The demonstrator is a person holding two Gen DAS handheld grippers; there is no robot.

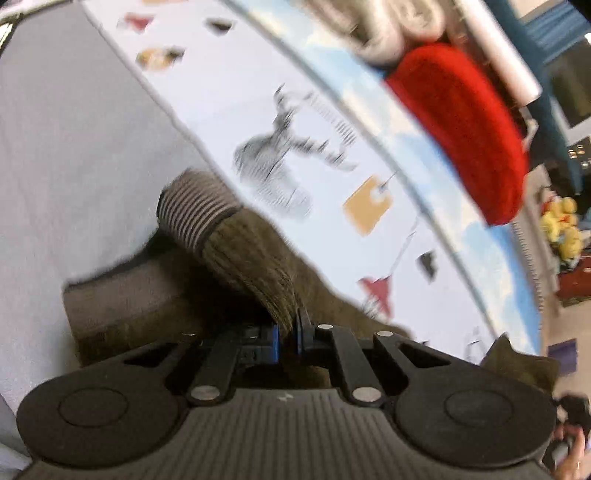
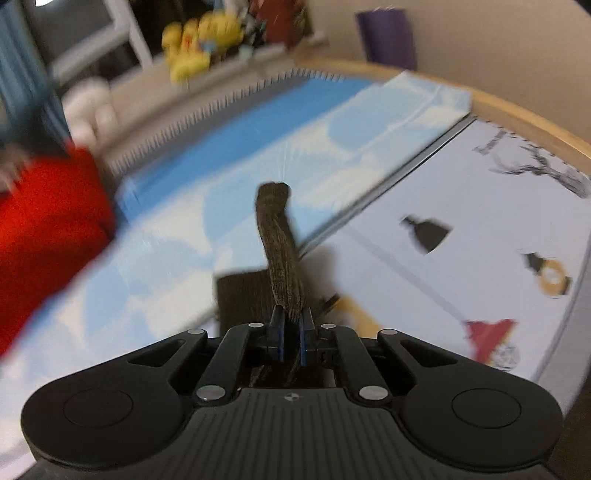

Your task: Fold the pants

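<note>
Only in the left wrist view do we see the striped ribbed cuff (image 1: 192, 210) of the brown corduroy pants (image 1: 251, 266), together with a wide spread of the fabric lying on the printed bedspread (image 1: 229, 110) and its pale grey margin. The right wrist view shows no cuff; there we see only a narrow, rope-like bunch of the pants (image 2: 280, 251) rising ahead of the tool, with a darker flat patch of the same fabric below and to its left. That view also shows the wooden bed rim (image 2: 517, 118) and a purple object (image 2: 388, 33) beyond it, while the yellow plush toys (image 2: 199, 40) and the red cushion (image 2: 48, 229) appear in both views.

The pants look olive-brown and finely ribbed, blurred by motion in places; the cuff end is banded in grey and dark stripes.

Relative to the pants, the left gripper (image 1: 286, 334) sits at the near end of the cuffed leg, its blue-padded fingers (image 1: 301, 332) closed tight on a gathered ridge of the fabric. The right gripper (image 2: 290, 325) likewise pinches the bunched fabric between its blue pads (image 2: 277, 332), the cloth standing up beyond them over the blue cloud-patterned sheet (image 2: 258, 147).
</note>
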